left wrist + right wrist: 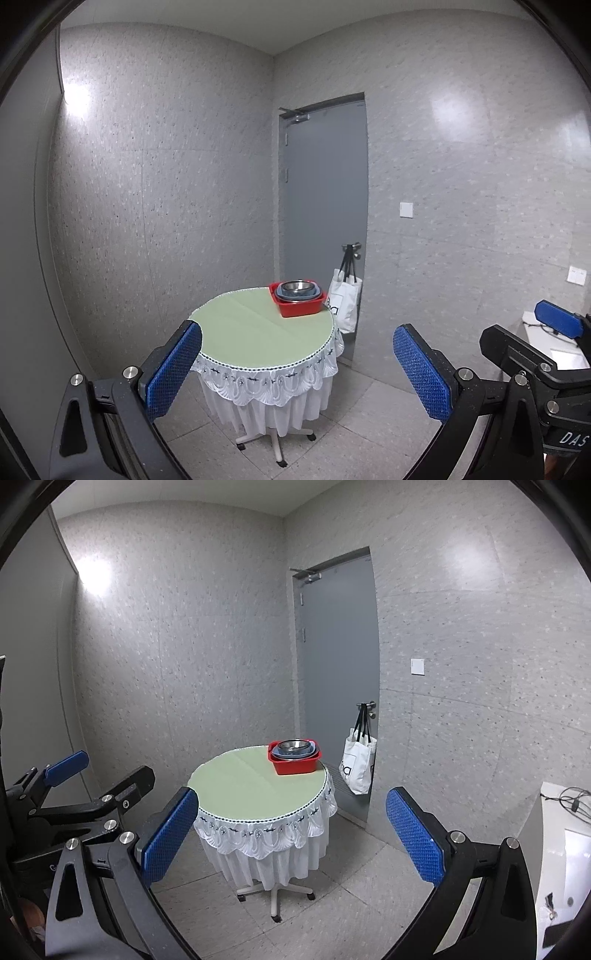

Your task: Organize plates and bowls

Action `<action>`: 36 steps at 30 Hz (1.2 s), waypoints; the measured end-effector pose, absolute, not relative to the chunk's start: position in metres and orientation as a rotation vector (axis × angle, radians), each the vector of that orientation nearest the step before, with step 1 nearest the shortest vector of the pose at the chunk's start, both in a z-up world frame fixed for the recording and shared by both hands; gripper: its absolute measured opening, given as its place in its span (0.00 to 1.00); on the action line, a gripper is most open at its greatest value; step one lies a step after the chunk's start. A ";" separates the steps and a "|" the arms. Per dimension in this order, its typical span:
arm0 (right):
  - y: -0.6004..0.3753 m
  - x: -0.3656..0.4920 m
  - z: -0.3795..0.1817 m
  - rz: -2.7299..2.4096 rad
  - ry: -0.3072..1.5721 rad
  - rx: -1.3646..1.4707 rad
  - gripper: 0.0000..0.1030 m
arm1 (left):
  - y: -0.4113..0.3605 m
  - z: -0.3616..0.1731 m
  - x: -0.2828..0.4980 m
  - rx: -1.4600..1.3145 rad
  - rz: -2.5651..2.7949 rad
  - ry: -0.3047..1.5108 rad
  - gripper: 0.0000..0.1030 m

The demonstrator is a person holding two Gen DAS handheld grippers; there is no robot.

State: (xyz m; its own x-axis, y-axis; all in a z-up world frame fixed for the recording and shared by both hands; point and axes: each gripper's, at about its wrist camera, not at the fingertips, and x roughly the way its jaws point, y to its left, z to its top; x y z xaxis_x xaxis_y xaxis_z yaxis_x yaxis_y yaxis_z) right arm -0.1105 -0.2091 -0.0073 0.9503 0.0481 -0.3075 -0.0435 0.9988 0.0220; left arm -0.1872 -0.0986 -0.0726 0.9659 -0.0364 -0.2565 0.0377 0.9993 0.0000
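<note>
A red tub (300, 307) (295, 765) stands at the far right edge of a small round table (251, 332) (243, 786) with a green top and white lace cloth. Inside it sit a blue-grey dish and a steel bowl (296, 285) (293, 745), stacked. My left gripper (297, 365) is open and empty, well short of the table; it also shows at the left of the right wrist view (99, 771). My right gripper (291, 830) is open and empty, also short of the table; its blue pad (557, 319) shows at the right of the left wrist view.
A grey door (325, 206) is behind the table, with a white tote bag (345, 301) (358, 770) hanging from its handle. A white counter (565, 856) with cables is at the right. The table stands on a wheeled base (275, 897) on a tiled floor.
</note>
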 end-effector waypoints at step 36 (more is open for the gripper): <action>-0.196 -0.229 0.002 -0.036 0.296 0.040 1.00 | -0.047 -0.059 -0.339 0.027 -0.126 0.236 1.00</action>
State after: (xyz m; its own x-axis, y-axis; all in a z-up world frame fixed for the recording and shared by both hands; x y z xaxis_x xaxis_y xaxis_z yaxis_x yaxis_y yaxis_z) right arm -0.2288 -0.1963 0.0015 0.9558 -0.0295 -0.2925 0.0414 0.9985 0.0345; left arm -0.3385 -0.0469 -0.0591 0.9643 -0.1215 -0.2353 0.1277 0.9917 0.0116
